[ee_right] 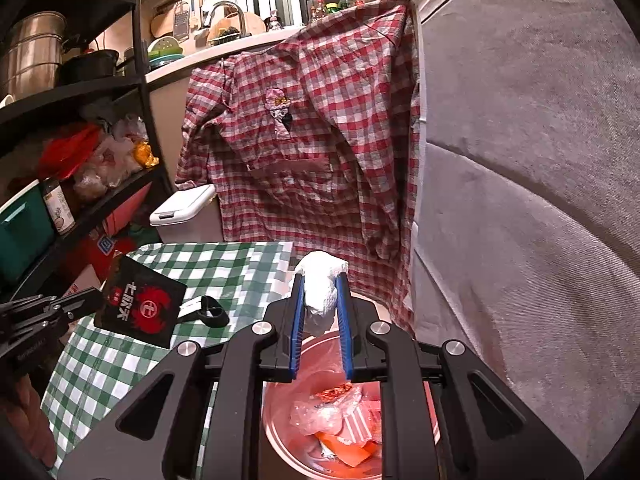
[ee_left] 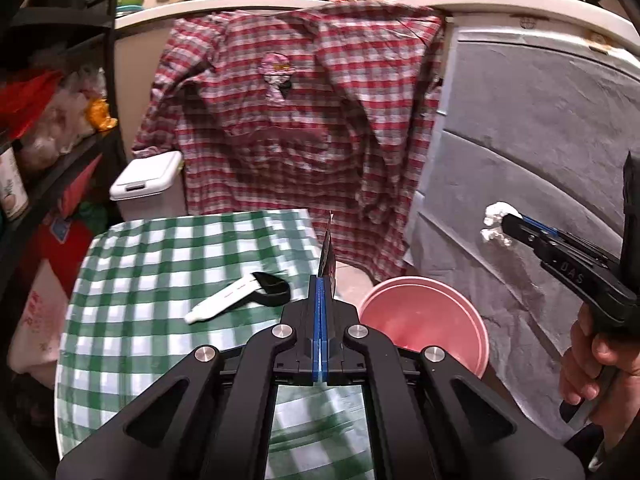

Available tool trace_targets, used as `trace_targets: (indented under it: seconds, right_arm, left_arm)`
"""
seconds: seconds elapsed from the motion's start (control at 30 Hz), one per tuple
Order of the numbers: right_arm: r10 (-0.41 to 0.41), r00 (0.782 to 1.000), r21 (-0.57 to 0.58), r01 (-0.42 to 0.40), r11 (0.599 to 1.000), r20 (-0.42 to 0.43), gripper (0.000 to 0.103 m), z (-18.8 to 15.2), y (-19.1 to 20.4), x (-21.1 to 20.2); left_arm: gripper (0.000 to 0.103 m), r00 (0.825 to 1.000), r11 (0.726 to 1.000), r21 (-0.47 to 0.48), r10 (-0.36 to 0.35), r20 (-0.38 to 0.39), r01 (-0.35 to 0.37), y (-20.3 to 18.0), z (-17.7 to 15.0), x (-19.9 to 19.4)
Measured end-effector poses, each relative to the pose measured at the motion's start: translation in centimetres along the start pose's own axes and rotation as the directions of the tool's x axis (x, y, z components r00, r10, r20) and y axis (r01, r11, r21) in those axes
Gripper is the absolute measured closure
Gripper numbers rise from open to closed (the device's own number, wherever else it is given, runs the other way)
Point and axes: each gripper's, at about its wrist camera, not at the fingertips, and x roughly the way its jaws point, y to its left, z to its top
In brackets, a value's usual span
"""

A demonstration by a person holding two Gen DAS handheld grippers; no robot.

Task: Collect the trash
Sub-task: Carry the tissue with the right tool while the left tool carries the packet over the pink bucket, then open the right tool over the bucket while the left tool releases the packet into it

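Observation:
My left gripper [ee_left: 325, 276] is shut on a black wrapper with red print [ee_left: 327, 254], seen edge-on; the wrapper shows flat in the right wrist view [ee_right: 140, 304]. It hangs over the green checked table [ee_left: 160, 264]. My right gripper [ee_right: 320, 300] is shut on a crumpled white tissue [ee_right: 322, 288] above the pink bin [ee_right: 288, 432], which holds several wrappers. In the left wrist view the right gripper [ee_left: 505, 222] holds the tissue [ee_left: 495, 224] to the right of the bin [ee_left: 424, 320].
A white tube with a black strap [ee_left: 240, 294] lies on the table. A white lidded bin [ee_left: 146, 180] stands behind the table. A red checked shirt [ee_left: 300, 120] hangs from the counter. A grey cloth-covered wall [ee_left: 520, 140] is to the right, shelves [ee_left: 48, 152] to the left.

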Motion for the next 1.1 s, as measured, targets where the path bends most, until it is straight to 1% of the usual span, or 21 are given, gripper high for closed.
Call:
trace_targets:
  seconds: [0.3, 0.63, 0.83, 0.9, 0.97, 1.0, 1.03, 1.07, 1.1]
  right_arm:
    - [-0.042, 0.999, 0.017, 0.042, 0.999, -0.026, 0.087, -0.3, -2.3, 0.4]
    - [-0.069, 0.996, 0.029, 0.071, 0.997, -0.06, 0.087, -0.9, -4.1, 0.9]
    - [-0.076, 0.994, 0.037, 0.079, 0.996, -0.078, 0.087, -1.1, -4.5, 1.4]
    - [-0.075, 0.993, 0.039, 0.079, 0.996, -0.087, 0.085, -1.2, -4.6, 1.7]
    - [-0.068, 0.991, 0.043, 0.074, 0.996, -0.113, 0.081, -1.3, -4.7, 2.1]
    - [-0.069, 0.99, 0.046, 0.075, 0.996, -0.121, 0.077, -1.3, -4.7, 2.3]
    - [-0.076, 0.989, 0.048, 0.082, 0.995, -0.124, 0.071, -1.4, -4.8, 2.4]
    - [-0.078, 0.989, 0.05, 0.085, 0.995, -0.124, 0.068, -1.4, -4.8, 2.5]
    - [-0.079, 0.989, 0.052, 0.086, 0.995, -0.124, 0.068, -1.4, -4.8, 2.5]
  left_arm:
    - [0.103, 0.999, 0.999, 0.03, -0.039, -0.025, 0.04, -3.9, -0.2, 2.6]
    - [0.103, 0.995, 0.995, 0.046, -0.09, -0.051, 0.092, -7.6, -0.1, 4.7]
    - [0.103, 0.991, 0.992, 0.05, -0.115, -0.073, 0.119, -8.8, -0.1, 5.8]
    - [0.103, 0.988, 0.991, 0.05, -0.123, -0.09, 0.128, -9.0, -0.2, 6.2]
    - [0.103, 0.984, 0.989, 0.05, -0.136, -0.115, 0.142, -9.0, -0.3, 6.7]
    - [0.099, 0.983, 0.988, 0.05, -0.139, -0.122, 0.146, -8.9, -0.4, 6.9]
    - [0.095, 0.982, 0.988, 0.05, -0.142, -0.126, 0.149, -8.8, -0.4, 6.9]
    - [0.088, 0.982, 0.987, 0.05, -0.145, -0.124, 0.152, -8.7, -0.4, 6.9]
    - [0.087, 0.982, 0.987, 0.05, -0.146, -0.123, 0.153, -8.7, -0.4, 6.8]
